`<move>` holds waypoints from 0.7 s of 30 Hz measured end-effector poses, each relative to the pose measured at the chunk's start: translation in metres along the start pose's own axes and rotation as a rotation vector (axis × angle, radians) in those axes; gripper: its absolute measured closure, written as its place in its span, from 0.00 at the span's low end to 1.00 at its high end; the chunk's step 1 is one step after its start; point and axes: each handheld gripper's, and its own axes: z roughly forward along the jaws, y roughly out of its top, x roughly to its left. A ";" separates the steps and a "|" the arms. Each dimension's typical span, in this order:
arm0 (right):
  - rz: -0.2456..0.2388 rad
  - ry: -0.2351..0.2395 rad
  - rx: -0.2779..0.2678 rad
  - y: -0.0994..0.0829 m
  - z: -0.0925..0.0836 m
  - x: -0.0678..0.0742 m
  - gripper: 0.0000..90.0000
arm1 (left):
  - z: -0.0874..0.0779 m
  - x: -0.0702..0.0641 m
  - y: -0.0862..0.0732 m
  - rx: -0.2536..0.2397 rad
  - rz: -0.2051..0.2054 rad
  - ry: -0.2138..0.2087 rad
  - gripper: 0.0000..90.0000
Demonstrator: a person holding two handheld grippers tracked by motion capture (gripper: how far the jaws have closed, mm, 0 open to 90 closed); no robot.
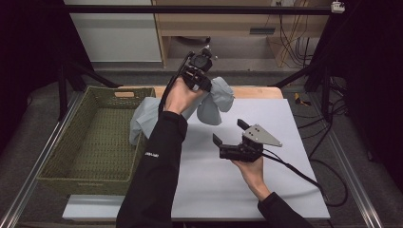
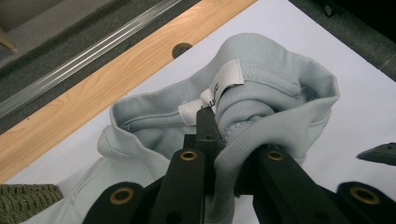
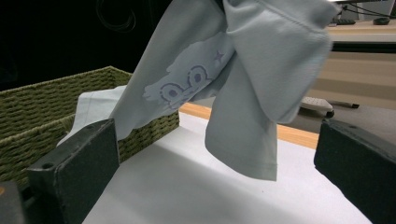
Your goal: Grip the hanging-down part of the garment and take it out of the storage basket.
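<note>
A pale grey-blue garment (image 1: 216,102) hangs bunched above the back of the white table, one end draped over the rim of the green woven basket (image 1: 71,137). My left gripper (image 1: 198,80) is shut on its collar, the ribbed fabric (image 2: 243,140) squeezed between the jaws just below a white label (image 2: 212,91). The right gripper (image 1: 229,132) hovers open over the middle of the table, in front of the cloth and apart from it. From the right gripper view the garment (image 3: 233,70) dangles ahead, with a faint cartoon print (image 3: 184,81).
The basket (image 3: 32,116) stands at the table's left side. A wooden strip (image 2: 116,79) runs along the far table edge. The white table surface (image 1: 285,133) spreads right and forward of the grippers. Black frame rails and cables surround the table.
</note>
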 end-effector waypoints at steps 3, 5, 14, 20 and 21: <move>-0.024 0.001 0.008 0.001 0.006 0.001 0.00 | -0.001 0.000 0.000 0.000 0.000 0.002 0.93; -0.033 -0.003 0.002 0.002 0.013 0.004 0.00 | -0.003 0.001 0.000 -0.005 -0.003 0.003 0.93; -0.046 0.028 0.010 0.008 0.038 0.019 0.00 | -0.009 0.003 0.000 -0.019 -0.006 0.003 0.93; -0.055 0.044 0.019 0.010 0.052 0.031 0.00 | -0.009 0.004 -0.001 -0.019 -0.004 0.002 0.93; -0.055 0.044 0.019 0.010 0.052 0.031 0.00 | -0.009 0.004 -0.001 -0.018 -0.003 0.002 0.93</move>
